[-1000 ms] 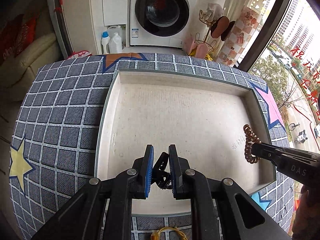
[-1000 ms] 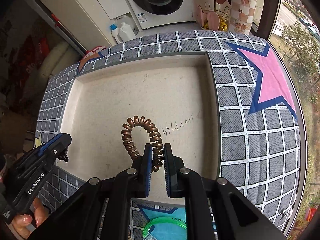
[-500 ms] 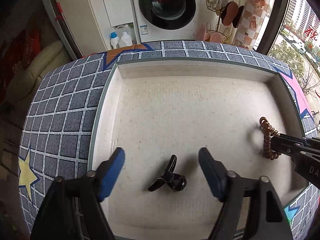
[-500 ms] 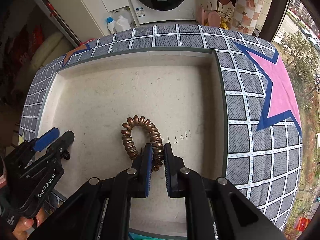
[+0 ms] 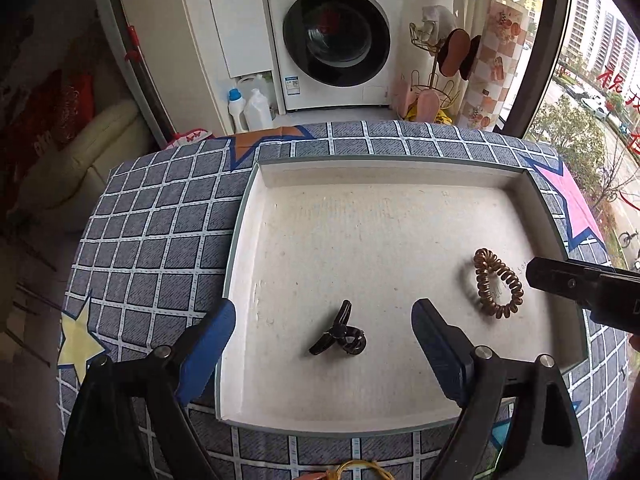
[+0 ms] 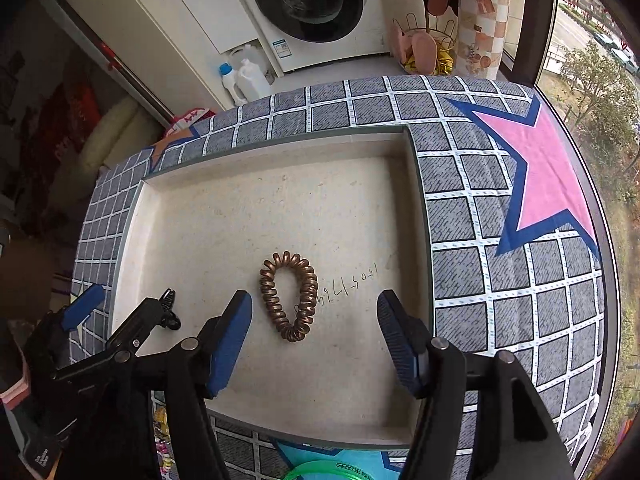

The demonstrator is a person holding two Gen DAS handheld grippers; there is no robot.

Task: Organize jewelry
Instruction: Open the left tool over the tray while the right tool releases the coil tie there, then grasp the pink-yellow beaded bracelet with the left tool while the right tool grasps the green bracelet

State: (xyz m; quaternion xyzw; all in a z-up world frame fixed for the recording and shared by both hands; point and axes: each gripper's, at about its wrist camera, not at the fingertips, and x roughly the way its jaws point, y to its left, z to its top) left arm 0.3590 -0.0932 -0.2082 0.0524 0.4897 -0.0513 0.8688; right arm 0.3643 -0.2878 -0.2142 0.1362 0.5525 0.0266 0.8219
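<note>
Both grippers are seen spread wide, and nothing is gripped by either one. The left gripper point(image 5: 323, 338) is held low over the near edge of the shallow white tray point(image 5: 384, 170), its blue-padded fingers point(image 5: 208, 344) parted far to each side. Between them, flat on the tray floor, the black hair claw clip point(image 5: 339, 334) is lying free, touched by neither pad. Over in the right wrist view, the right gripper point(image 6: 314, 336) is spread just as wide, and the coiled bronze hair tie point(image 6: 289, 295) is laid on the tray floor in front of the gap, apart from both pads, beside a line of handwritten marks point(image 6: 352, 282). The tie is placed well to the right of the clip, nearer the tray's right wall. The tray itself is set on a grey checked cloth point(image 5: 160, 240) printed with coloured stars. A washing machine point(image 5: 334, 32) is seen behind, with two detergent bottles point(image 5: 250, 108) beside it on the floor.
</note>
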